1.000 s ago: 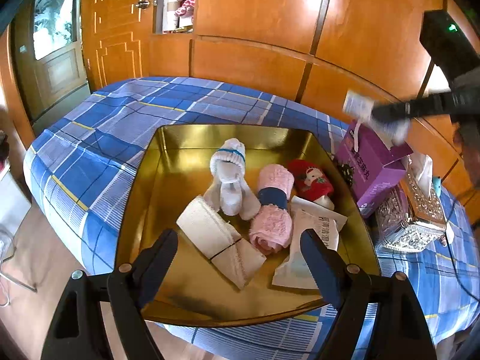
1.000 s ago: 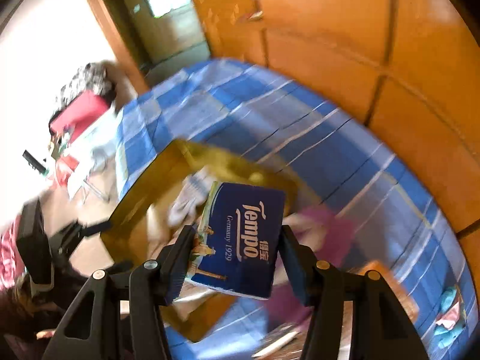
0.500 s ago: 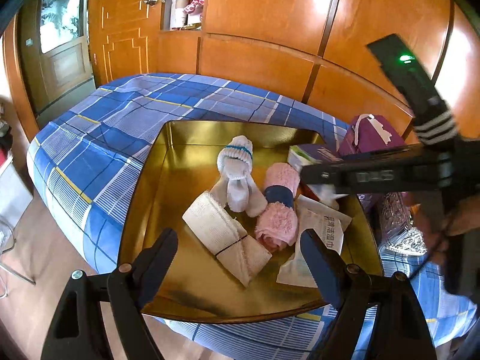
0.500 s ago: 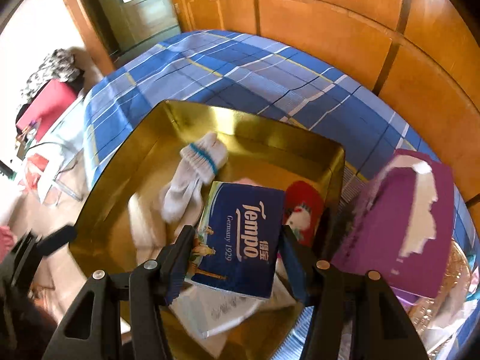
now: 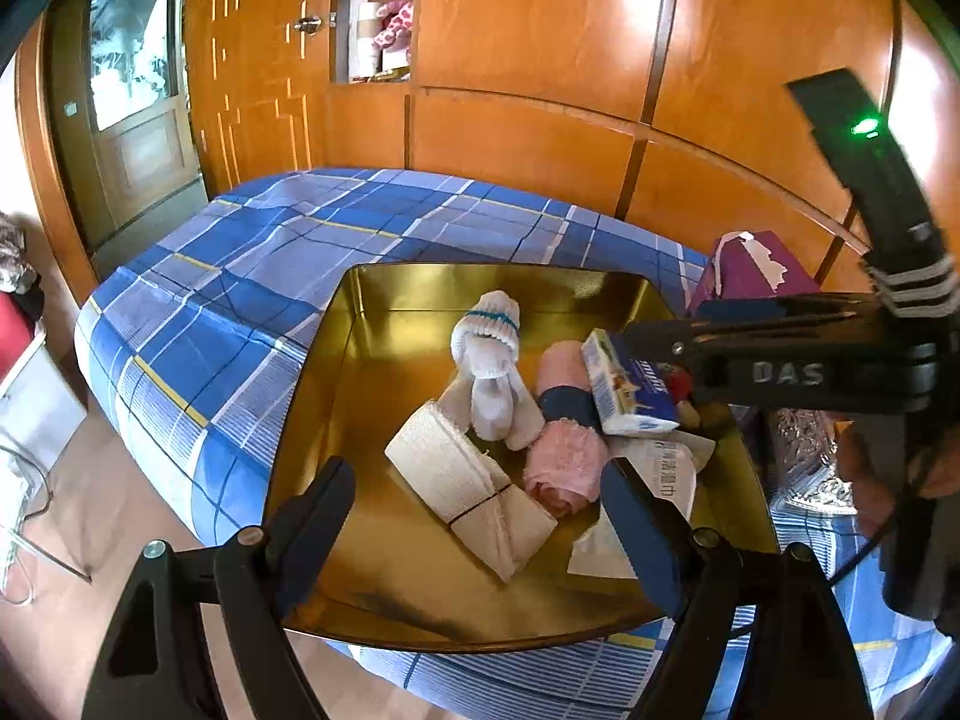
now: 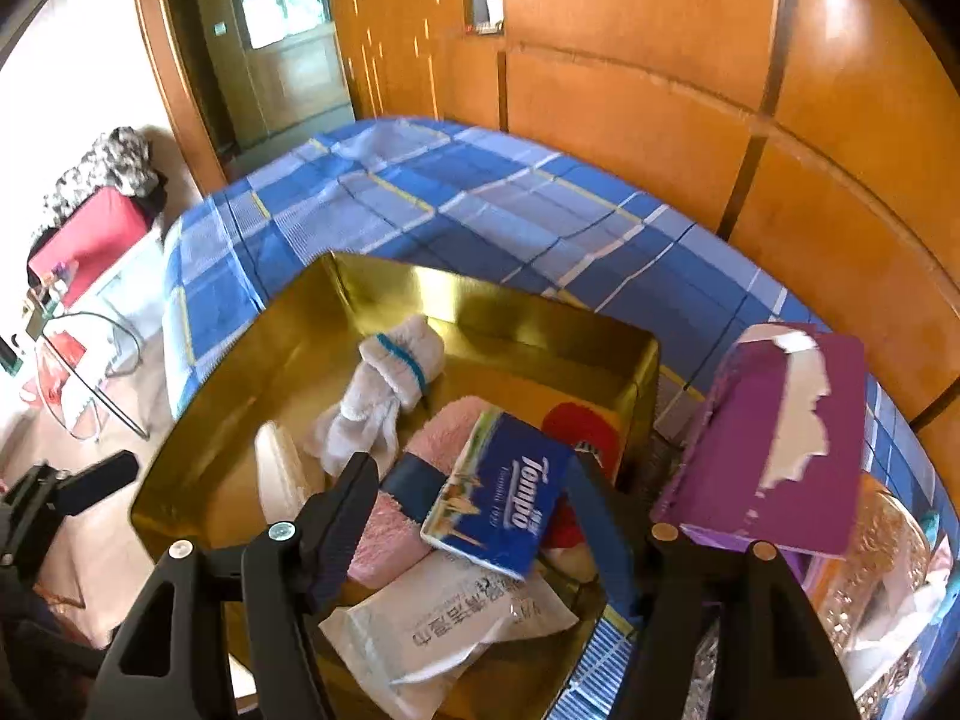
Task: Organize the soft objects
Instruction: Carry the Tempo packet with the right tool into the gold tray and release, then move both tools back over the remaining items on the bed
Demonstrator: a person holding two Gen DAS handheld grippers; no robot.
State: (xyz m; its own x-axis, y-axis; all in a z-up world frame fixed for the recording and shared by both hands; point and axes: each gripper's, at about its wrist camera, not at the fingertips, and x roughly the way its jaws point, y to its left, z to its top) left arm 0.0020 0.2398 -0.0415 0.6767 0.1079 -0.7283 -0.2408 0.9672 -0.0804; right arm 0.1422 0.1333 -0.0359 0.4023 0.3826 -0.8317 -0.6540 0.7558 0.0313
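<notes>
A gold tray (image 5: 384,324) (image 6: 240,396) sits on a blue plaid bed. It holds white socks (image 5: 489,366) (image 6: 384,396), a pink rolled towel (image 5: 567,456) (image 6: 390,534), a cream rolled cloth (image 5: 468,486), a white wipes pack (image 6: 456,624) (image 5: 654,474) and a red soft item (image 6: 576,426). A blue Tempo tissue pack (image 6: 504,504) (image 5: 630,387) lies tilted on the pile, between my right gripper's (image 6: 480,516) spread jaws, which stand apart from it. My left gripper (image 5: 480,516) is open and empty over the tray's near edge.
A purple tissue box (image 6: 774,438) (image 5: 756,270) stands right of the tray, with an ornate silver holder (image 5: 810,462) beside it. Wooden wardrobe panels (image 5: 540,60) rise behind the bed. The floor and a red bag (image 6: 90,234) lie to the left.
My right gripper came down over the tray with the Tempo pack and opened; the pack now rests tilted on the pile. My left gripper stayed open and barely moved.
</notes>
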